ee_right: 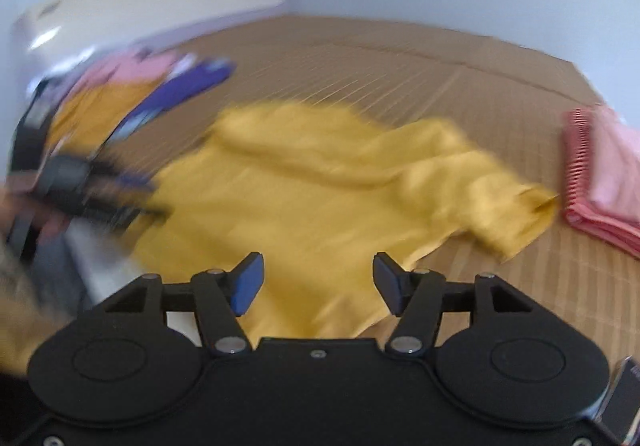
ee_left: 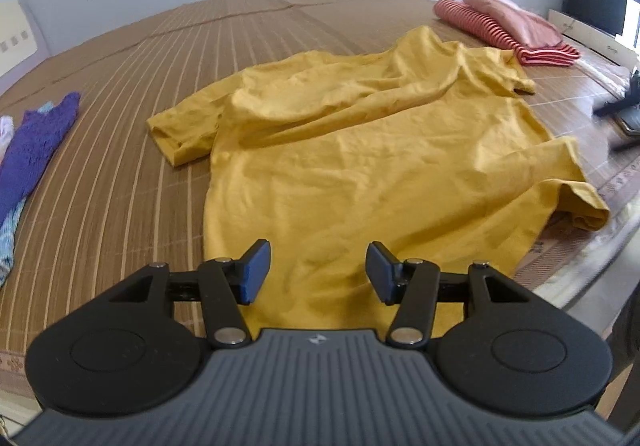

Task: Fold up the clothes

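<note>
A mustard-yellow T-shirt [ee_left: 360, 150] lies spread and wrinkled on a bamboo mat [ee_left: 120, 174]. Its hem is nearest me, and one sleeve [ee_left: 180, 134] points left. My left gripper [ee_left: 318, 272] is open and empty, just above the hem. In the right wrist view the same shirt [ee_right: 320, 198] shows blurred, with a sleeve [ee_right: 516, 214] toward the right. My right gripper [ee_right: 318, 282] is open and empty above the shirt's near edge. The left gripper [ee_right: 80, 182] shows as a dark blur at the left of that view.
A folded stack of red-striped and pink clothes [ee_left: 516, 30] lies at the far right, also in the right wrist view [ee_right: 604, 182]. A purple garment [ee_left: 32, 150] lies at the left, among a pile of clothes [ee_right: 132, 98]. The bed's edge [ee_left: 592, 246] runs at the right.
</note>
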